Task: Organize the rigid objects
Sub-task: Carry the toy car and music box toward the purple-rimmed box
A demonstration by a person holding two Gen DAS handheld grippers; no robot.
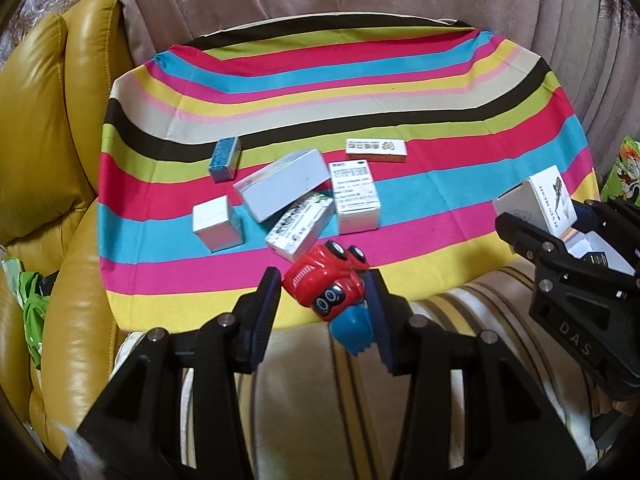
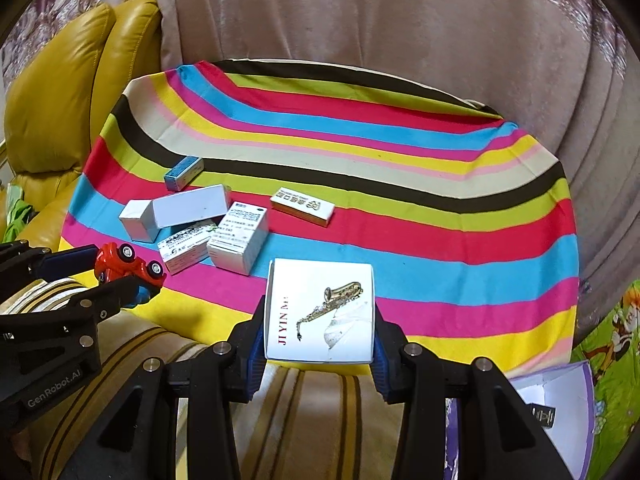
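My left gripper [image 1: 324, 280] is shut on a red toy car [image 1: 320, 276] with a blue part below it, held just above the near edge of the striped cloth [image 1: 400, 80]. From the right wrist the car [image 2: 128, 264] and the left gripper [image 2: 108, 270] show at the far left. My right gripper [image 2: 320, 316] is shut on a white box with a saxophone picture [image 2: 320, 308], held over the cloth's front edge. That box [image 1: 548, 196] and the right gripper [image 1: 548, 216] appear at the right of the left wrist view.
Several small boxes lie clustered on the cloth: a blue one [image 1: 225, 159], a large white one [image 1: 282, 184], a white cube [image 1: 216, 222], a label-covered one [image 1: 356, 196] and an orange-edged one [image 1: 376, 149]. A yellow leather seat [image 1: 52, 160] stands left. A purple open box [image 2: 560, 400] sits lower right.
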